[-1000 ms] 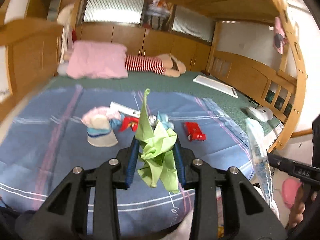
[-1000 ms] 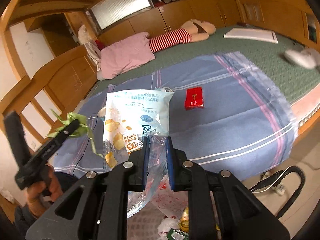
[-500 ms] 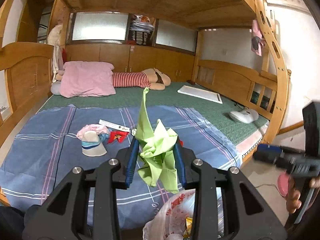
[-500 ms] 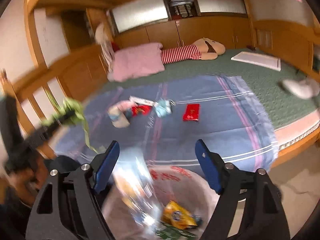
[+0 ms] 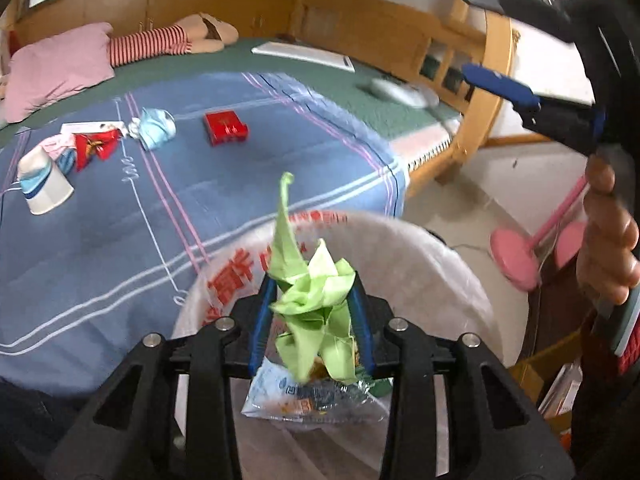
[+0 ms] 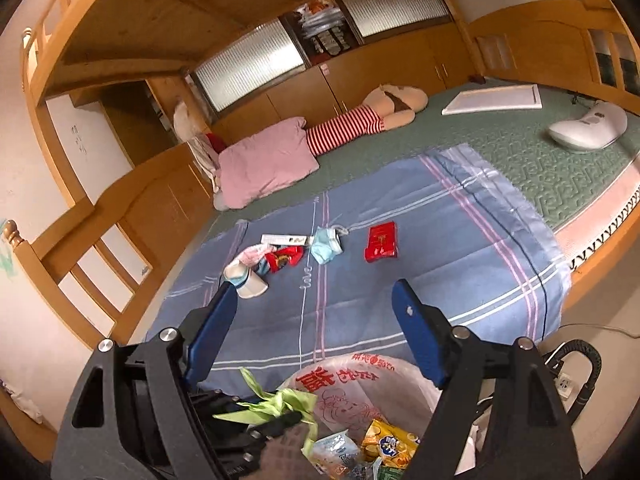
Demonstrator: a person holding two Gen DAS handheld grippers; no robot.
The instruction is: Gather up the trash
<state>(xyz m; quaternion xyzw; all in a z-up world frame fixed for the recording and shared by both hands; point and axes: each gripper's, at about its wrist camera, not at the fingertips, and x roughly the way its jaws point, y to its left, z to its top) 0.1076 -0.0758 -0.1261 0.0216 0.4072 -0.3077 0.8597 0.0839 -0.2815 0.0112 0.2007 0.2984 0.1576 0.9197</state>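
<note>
The left gripper point(image 5: 312, 320) is clamping crumpled green paper point(image 5: 314, 300) above the plastic-lined trash bin point(image 5: 440, 256), while the right gripper point(image 6: 316, 328) is hanging empty, its fingers spread wide.

Even, soft indoor light with faint shadows; strong fisheye bending and dark corners; the right tongs point(image 5: 504, 40) are motion-blurred in the left view

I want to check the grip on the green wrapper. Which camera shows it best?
The left wrist view: the crumpled green wrapper sits centred, pinched in the left gripper above the trash bag. The right wrist view shows only part of it, low and partly hidden.
</note>
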